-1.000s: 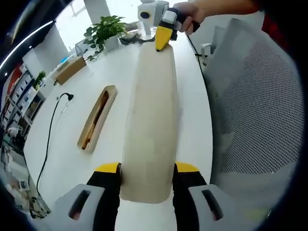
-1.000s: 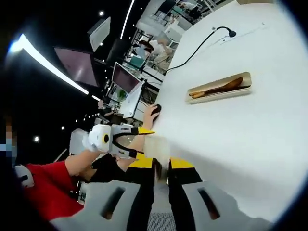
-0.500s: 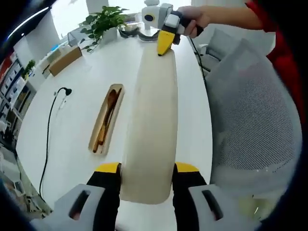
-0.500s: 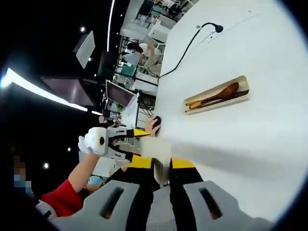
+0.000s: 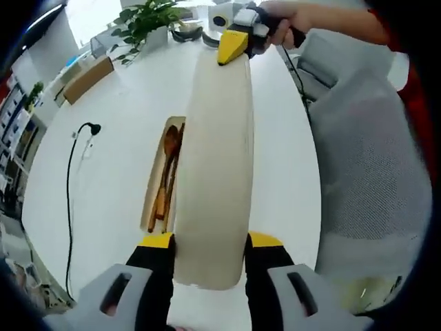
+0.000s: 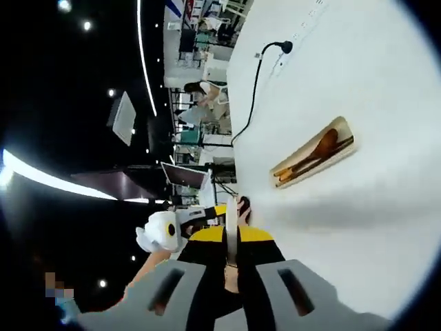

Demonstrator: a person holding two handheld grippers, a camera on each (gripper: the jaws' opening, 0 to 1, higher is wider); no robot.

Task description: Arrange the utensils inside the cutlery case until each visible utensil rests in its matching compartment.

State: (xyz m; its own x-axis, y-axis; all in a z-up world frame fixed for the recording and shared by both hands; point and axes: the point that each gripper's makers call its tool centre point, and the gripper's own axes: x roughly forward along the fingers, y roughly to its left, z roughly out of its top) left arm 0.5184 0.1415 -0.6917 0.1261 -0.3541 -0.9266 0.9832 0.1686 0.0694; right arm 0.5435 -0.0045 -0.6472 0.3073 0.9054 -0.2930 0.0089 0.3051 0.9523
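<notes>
1. My left gripper (image 5: 207,241) and right gripper (image 5: 233,47) clamp opposite ends of the cream lid (image 5: 213,158) — raised over the white table (image 5: 103,179).
2. The open cutlery case (image 5: 156,186) lies left of the lid, holding wooden utensils (image 5: 167,169) — its right edge is hidden.

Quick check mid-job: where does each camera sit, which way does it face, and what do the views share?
Left gripper view: rides the left gripper, looking along the cream lid to the right gripper and the person's hand.
Right gripper view: rides the right gripper, seeing the lid edge-on; a sleeve shows.
Shared: white table, open cutlery case with wooden utensils.
</notes>
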